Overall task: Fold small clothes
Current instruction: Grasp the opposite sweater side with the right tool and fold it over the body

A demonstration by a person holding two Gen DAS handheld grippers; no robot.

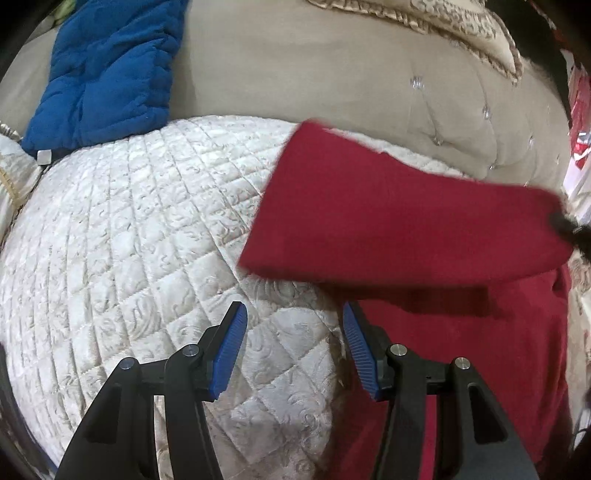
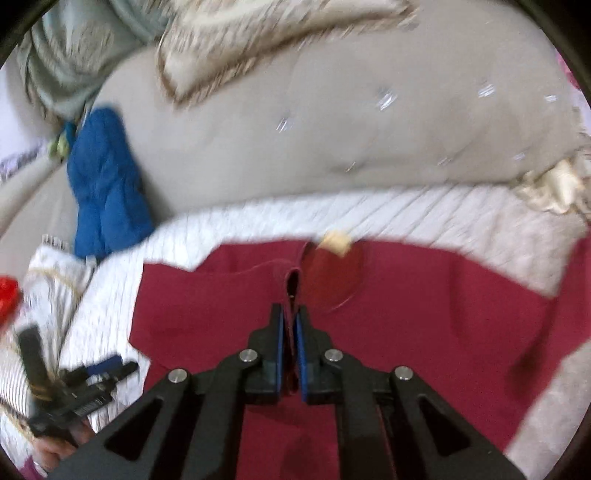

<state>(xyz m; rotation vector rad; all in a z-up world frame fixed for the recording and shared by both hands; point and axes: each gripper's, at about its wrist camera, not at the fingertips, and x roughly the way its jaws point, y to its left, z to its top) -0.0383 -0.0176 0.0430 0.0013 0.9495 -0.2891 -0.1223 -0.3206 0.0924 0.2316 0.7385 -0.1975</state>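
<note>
right tool (image 2: 290,314): pressed together on a fold of the red garment (image 2: 406,332), fabric pinched between the blue pads (image 2: 279,332); view motion-blurred.
left tool (image 1: 293,325): spread wide, holding nothing; hovered over the quilted cover (image 1: 147,229) just beside the garment's left edge.
red garment: lay on the quilted cover, mostly on the right side; one flap (image 1: 399,218) lifted off the body and hanging in air in the left wrist view, shadow cast on the cloth below; neck opening (image 2: 328,280) with pale tag (image 2: 336,242) at the far edge in the right wrist view.
left tool, other view: seen low left (image 2: 85,384) in the right wrist view, near the garment's corner, apart from it.
quilted cover: cream, diamond stitched, carried the garment; looked like a sofa seat or bed, could not tell which.
blue garment (image 1: 107,70): heaped beyond the cover's far left edge, well apart from the red one, untouched.
beige upholstery (image 1: 295,74): tufted, behind everything; patterned cushion (image 1: 424,26) at the top.
step in hand: judged as mid-fold, one side carried across the body by the right tool; fold not yet laid flat.
progress: early, no finished crease visible.
next move calls for: laying the lifted flap down square on the body, then releasing; left tool likely needed to pin or take the near edge so the cloth stays put.
</note>
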